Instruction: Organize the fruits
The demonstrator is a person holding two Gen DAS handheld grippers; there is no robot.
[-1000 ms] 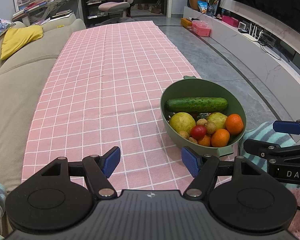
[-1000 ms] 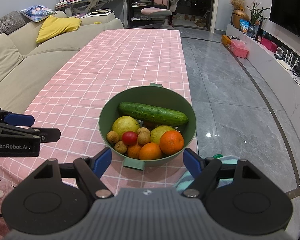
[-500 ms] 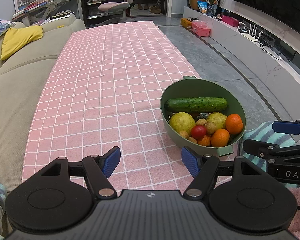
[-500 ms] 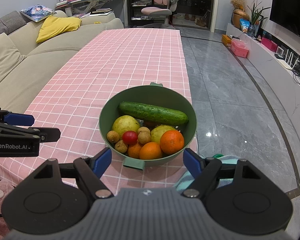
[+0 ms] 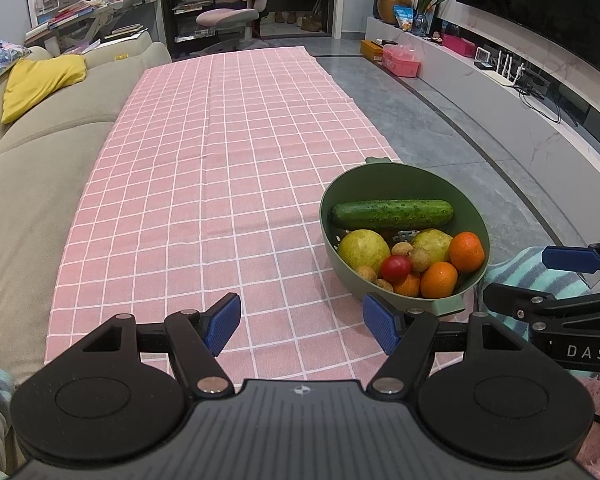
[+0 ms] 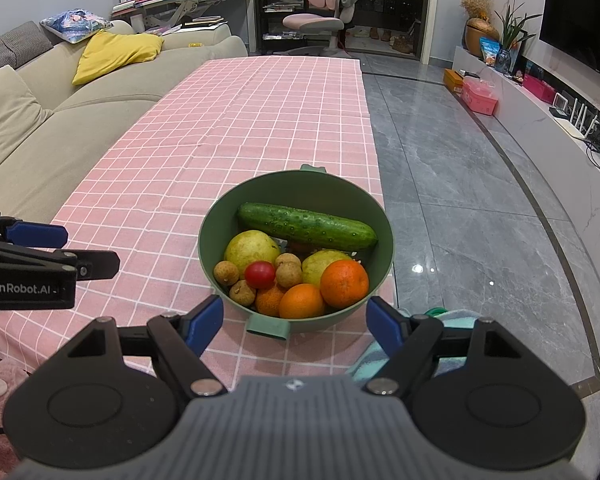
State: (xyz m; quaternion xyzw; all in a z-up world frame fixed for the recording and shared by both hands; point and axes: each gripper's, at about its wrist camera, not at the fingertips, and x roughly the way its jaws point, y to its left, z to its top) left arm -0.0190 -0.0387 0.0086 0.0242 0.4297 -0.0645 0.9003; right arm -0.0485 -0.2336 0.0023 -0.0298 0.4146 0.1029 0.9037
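A green bowl (image 6: 220, 216) (image 5: 472, 216) stands near the front right corner of the pink checked tablecloth (image 5: 220, 160). It holds a cucumber (image 6: 306, 226), two pale green guavas (image 6: 250, 246), oranges (image 6: 344, 282), a red tomato (image 6: 260, 274) and several small brown longans (image 6: 226, 273). My right gripper (image 6: 294, 322) hovers open just in front of the bowl's near handle, nothing between its blue pads. My left gripper (image 5: 302, 322) is open over bare cloth, left of the bowl, and holds nothing.
A beige sofa (image 5: 32, 184) with a yellow cushion (image 5: 40, 80) runs along the table's left side. Grey tiled floor (image 6: 460, 200) lies to the right, with a low TV cabinet (image 5: 540, 120) beyond. A striped teal cloth (image 5: 520, 276) lies by the bowl's right.
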